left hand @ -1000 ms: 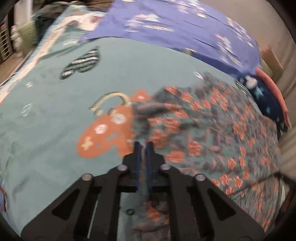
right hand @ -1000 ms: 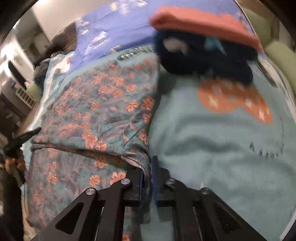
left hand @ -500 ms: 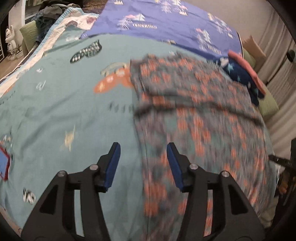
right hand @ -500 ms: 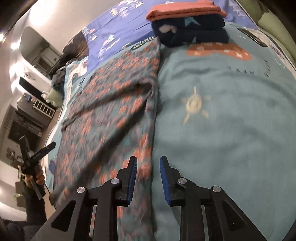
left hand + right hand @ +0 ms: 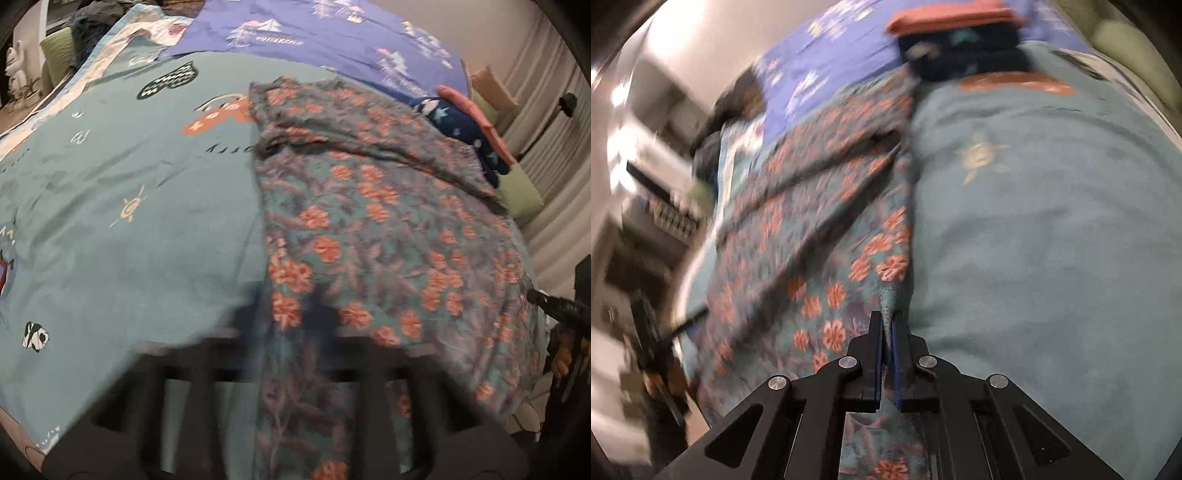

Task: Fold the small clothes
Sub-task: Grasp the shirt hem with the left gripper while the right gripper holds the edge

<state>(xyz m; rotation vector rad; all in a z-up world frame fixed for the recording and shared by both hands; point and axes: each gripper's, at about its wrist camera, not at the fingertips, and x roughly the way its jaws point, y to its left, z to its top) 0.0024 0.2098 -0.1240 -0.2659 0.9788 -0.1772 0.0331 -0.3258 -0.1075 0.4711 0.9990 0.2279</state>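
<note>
A: Right wrist view first, largest thing down: a teal printed bed cover (image 5: 1052, 221) fills the frame, and on it a teal garment of thin cloth printed with orange flowers (image 5: 820, 229) is laid out, left of the cover's middle. A stack of folded clothes, dark blue under coral (image 5: 960, 40), is seen at the far end, just beside the garment's far corner.

B: How is the garment oriented?

A: Its long axis is judged to run near to far, from the bed's near edge toward the purple printed sheet (image 5: 332, 40) at the far end. A crosswise ridge is seen in the far part, so that end appears already doubled over.

B: And the tools?

A: The right gripper (image 5: 885, 332) is closed on the garment's near right edge; cloth is pinched between the blue pads and drawn up into a taut peak. The left gripper (image 5: 288, 314) is badly smeared by motion at the garment's near left edge, and whether its jaws are apart or closed cannot be told.

B: What could go wrong?

A: If only one near corner is truly held, the edge would be lifted unevenly and the fold laid skewed. Thin cloth may also be slipped from a pinch this shallow, or the bed cover beneath may be caught along with it. A far carry could nudge the folded stack.
</note>
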